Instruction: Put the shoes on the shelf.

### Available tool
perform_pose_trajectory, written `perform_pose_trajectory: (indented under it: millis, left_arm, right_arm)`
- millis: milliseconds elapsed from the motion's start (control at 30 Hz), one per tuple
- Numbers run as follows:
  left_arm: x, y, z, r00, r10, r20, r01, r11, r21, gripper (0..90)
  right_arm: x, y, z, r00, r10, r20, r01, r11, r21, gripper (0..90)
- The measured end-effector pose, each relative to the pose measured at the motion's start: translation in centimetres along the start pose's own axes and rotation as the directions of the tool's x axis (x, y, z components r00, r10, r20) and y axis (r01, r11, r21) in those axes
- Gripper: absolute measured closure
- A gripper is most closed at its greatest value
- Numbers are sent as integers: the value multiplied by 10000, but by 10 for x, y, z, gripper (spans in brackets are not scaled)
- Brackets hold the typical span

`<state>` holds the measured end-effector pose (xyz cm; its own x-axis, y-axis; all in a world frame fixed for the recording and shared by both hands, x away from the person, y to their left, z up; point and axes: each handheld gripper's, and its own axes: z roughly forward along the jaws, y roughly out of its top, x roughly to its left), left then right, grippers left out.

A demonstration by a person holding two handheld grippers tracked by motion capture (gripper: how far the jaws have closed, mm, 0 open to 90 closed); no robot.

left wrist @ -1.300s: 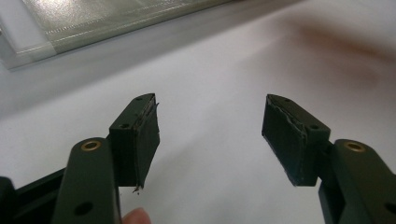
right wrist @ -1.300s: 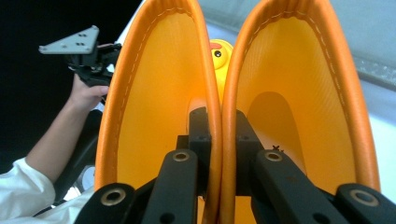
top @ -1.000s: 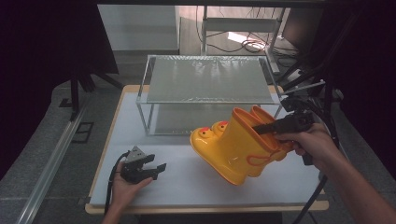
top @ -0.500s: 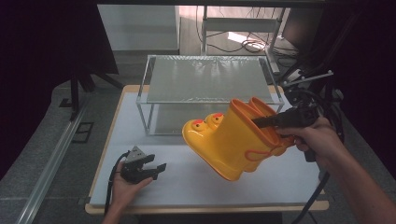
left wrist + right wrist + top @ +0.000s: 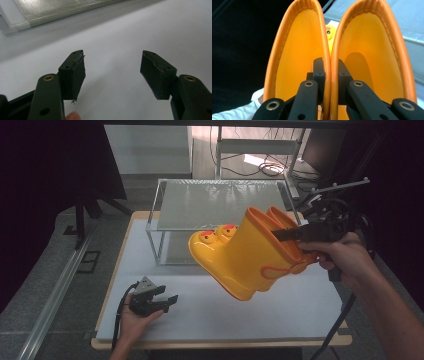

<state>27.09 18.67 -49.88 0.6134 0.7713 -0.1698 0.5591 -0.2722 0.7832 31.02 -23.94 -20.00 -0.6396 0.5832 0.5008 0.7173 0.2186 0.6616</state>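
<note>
A pair of yellow rubber boots (image 5: 245,255) with orange rims and duck faces on the toes hangs in the air above the white table (image 5: 300,310), toes pointing left. My right gripper (image 5: 289,236) is shut on the two touching inner rims of the boots (image 5: 329,57), one jaw inside each boot. My left gripper (image 5: 167,299) rests low at the table's front left, held in a hand, with its jaws open and nothing between them; its pads (image 5: 75,72) stand wide apart over bare white table (image 5: 115,37).
A glass-topped metal rack (image 5: 220,205) stands at the back of the table, just behind the boots; its lower edge (image 5: 50,12) is ahead of the left gripper. Cables and a stand lie beyond the table at the far right.
My right gripper has lifted the pair of boots off the table and carried it up and a little left. The left gripper has stayed put.
</note>
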Motion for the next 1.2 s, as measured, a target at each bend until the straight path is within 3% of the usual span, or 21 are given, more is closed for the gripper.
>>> perform_pose_trajectory:
  millis: [200, 700, 900, 1200]
  left_arm:
    - [0, 0, 0, 10000, 0, 0, 0, 10000, 13, 362]
    - [3, -1, 0, 10000, -73, -2, 73, 10000, 5, 362]
    - [3, -1, 0, 10000, -73, 19, 73, 10000, -23, 362]
    - [4, -1, 0, 9999, -113, 26, 113, 9999, -19, 362]
  right_arm:
    - [1, 19, -4, 10000, -38, 40, 39, 9994, -336, 823]
    - [-17, 67, 7, 9987, 370, 356, -335, 9952, -919, 824]
    - [-27, 88, 13, 9972, 630, 413, -577, 9913, -1184, 823]
    - [-49, 120, 30, 9910, 991, 901, -847, 9849, -1508, 824]
